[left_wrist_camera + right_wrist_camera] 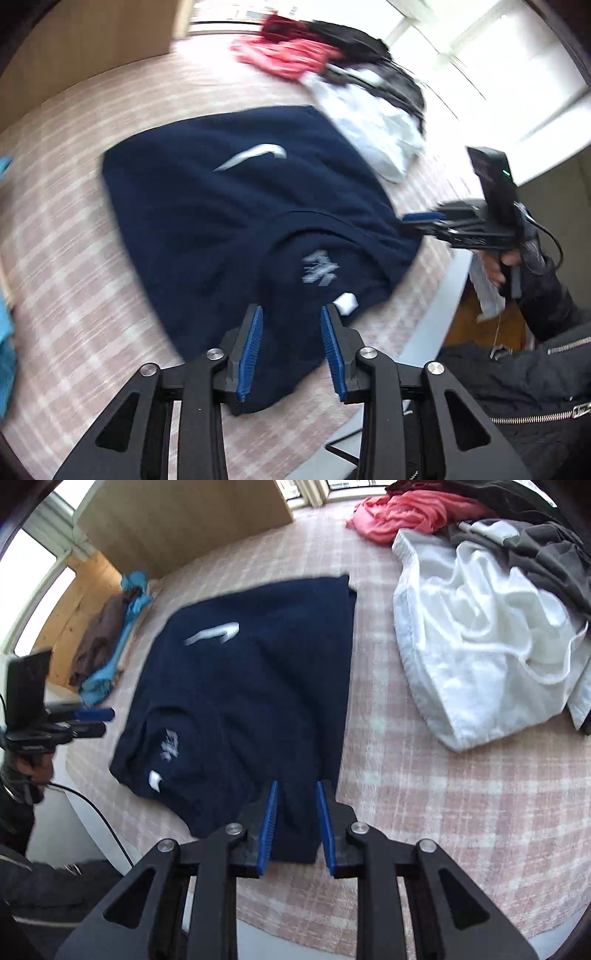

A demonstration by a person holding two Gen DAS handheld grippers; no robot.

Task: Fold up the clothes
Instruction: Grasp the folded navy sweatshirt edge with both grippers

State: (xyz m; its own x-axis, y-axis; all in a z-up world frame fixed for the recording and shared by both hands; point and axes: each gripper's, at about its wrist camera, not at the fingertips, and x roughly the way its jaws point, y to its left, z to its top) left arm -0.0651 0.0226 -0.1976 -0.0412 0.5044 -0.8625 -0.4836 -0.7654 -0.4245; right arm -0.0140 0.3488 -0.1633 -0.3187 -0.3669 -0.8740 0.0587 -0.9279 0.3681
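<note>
A navy shirt (236, 206) with a white swoosh lies folded flat on the pink checked bed cover (74, 258). My left gripper (291, 308) hovers over the shirt's near edge, beside a small white tag (345, 302). Its blue pads stand apart with no cloth pinched between them, so it is open. In the right wrist view my right gripper (296, 783) hangs over the near right corner of the shirt (251, 701), also open and holding nothing. Each gripper shows in the other's view, the right gripper (417, 218) at the shirt's right side and the left gripper (99, 720) at its left side.
Loose clothes are heaped at the far right: a white garment (472, 646), a pink one (399, 513) and dark grey ones (546, 554). Teal and brown cloths (110, 642) lie by the wooden board (177, 524). The bed's edge (436, 314) and a person's dark jacket (517, 387) are close by.
</note>
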